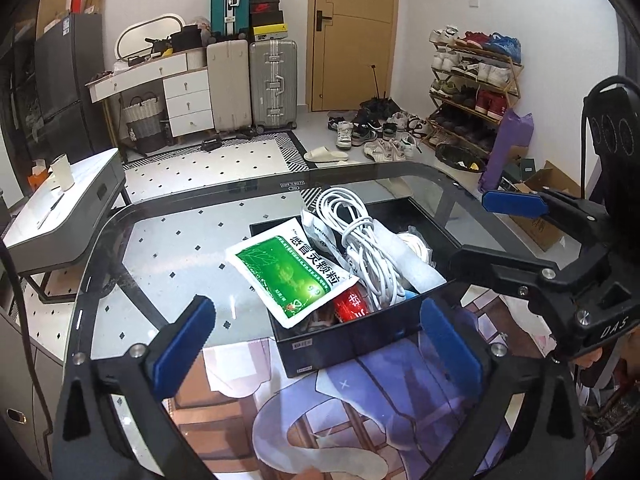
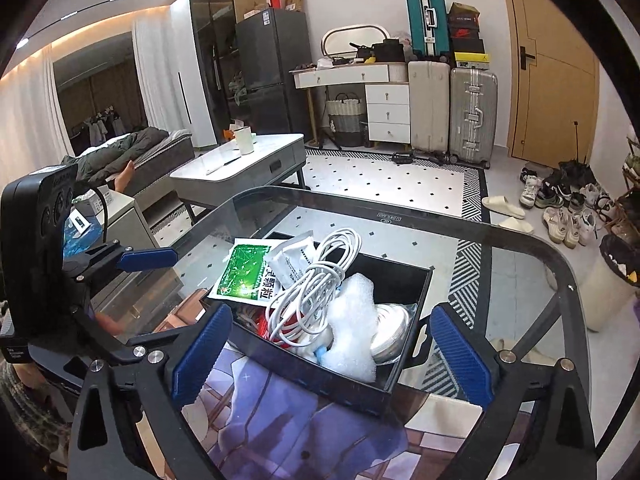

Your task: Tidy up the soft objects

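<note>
A black storage box [image 1: 352, 340] [image 2: 352, 392] stands on a glass table [image 1: 168, 248] [image 2: 500, 264]. It holds a green medicine pouch [image 1: 290, 276] [image 2: 240, 272], a white coiled cable [image 1: 360, 240] [image 2: 312, 284], a silver-white packet [image 1: 318, 234] [image 2: 290, 258], bubble wrap [image 2: 354, 320], a red packet [image 1: 352, 306] and a metal tin [image 2: 390, 332]. My left gripper [image 1: 320, 340] is open and empty in front of the box. My right gripper [image 2: 332, 352] is open and empty, its fingers either side of the box's near corner. Each gripper shows in the other's view, the right [image 1: 512, 232] and the left [image 2: 148, 260].
A printed mat [image 1: 360, 412] [image 2: 288, 408] lies under the box. Beyond the table are a low white side table [image 1: 60, 216] [image 2: 248, 168], suitcases [image 1: 272, 84] [image 2: 472, 116], a shoe rack [image 1: 472, 88] and loose shoes [image 2: 560, 208] on the floor.
</note>
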`<state>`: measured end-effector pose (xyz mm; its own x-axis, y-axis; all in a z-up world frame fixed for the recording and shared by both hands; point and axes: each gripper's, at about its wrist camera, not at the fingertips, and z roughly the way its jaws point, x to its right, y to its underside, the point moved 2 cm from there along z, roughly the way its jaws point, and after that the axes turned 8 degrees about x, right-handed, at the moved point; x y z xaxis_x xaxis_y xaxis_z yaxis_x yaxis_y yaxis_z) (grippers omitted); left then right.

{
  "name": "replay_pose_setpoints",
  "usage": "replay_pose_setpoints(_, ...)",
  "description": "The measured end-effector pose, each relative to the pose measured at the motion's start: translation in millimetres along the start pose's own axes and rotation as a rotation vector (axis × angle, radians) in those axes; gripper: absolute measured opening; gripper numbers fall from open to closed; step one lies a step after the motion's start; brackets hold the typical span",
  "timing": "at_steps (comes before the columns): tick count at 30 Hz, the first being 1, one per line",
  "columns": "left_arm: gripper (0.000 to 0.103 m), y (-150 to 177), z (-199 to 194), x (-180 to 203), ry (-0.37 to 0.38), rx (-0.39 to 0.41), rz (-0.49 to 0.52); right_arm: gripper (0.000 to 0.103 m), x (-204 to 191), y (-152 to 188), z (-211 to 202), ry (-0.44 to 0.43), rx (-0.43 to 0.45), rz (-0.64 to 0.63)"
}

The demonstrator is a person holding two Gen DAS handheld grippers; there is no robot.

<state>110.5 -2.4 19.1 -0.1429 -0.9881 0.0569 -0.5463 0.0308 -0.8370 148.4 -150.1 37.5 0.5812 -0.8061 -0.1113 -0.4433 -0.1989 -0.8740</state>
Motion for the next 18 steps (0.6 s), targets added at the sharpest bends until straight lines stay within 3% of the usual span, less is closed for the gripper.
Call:
replay_pose_setpoints(12, 0.103, 21.9, -15.5, -17.4, -0.029, 0.088, -0.080, 0.102, 8.1, 23.5, -18.9, 0.130, 0.115, 0.053)
replay_pose_setpoints(18, 0.103, 35.4, -14.5, -18.7, -0.054, 0.114, -0.067, 0.102, 9.0, 37.6, -15.0, 0.140, 0.124, 0.065)
